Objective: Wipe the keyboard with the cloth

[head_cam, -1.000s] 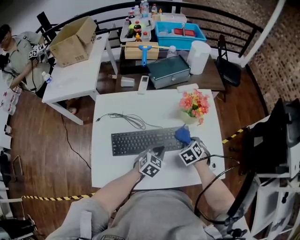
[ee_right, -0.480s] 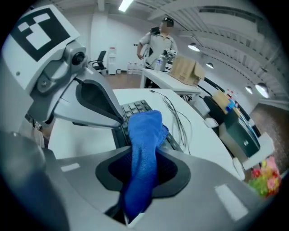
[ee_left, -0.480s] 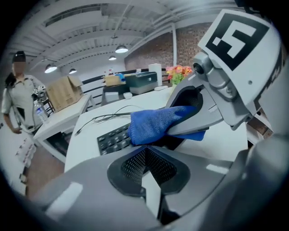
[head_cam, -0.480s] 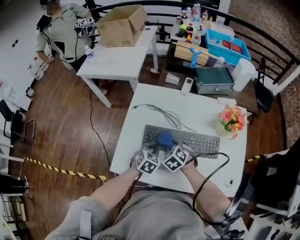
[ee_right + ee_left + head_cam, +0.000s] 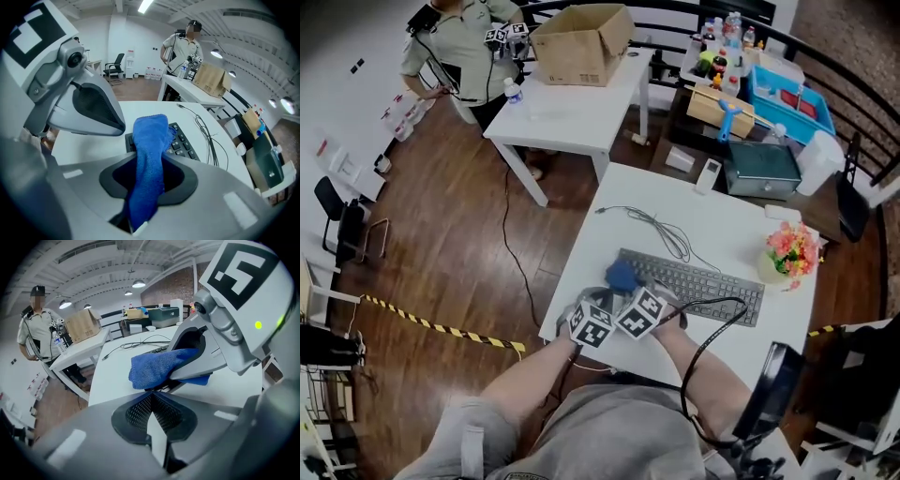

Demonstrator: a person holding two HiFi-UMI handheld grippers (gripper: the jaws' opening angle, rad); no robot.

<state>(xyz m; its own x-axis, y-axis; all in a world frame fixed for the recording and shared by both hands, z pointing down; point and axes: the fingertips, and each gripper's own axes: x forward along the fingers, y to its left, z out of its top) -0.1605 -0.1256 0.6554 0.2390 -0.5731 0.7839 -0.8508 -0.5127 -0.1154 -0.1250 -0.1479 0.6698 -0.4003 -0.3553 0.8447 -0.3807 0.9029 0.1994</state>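
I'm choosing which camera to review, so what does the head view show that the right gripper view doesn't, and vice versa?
Only the head view: the flowers and the striped floor tape. Only the right gripper view: how the right tool clamps the blue cloth. Both: the cloth itself, the keyboard, a black cable, the cardboard box and the standing person.

Overhead, close-ups; keyboard point(image 5: 698, 279) prob. shared
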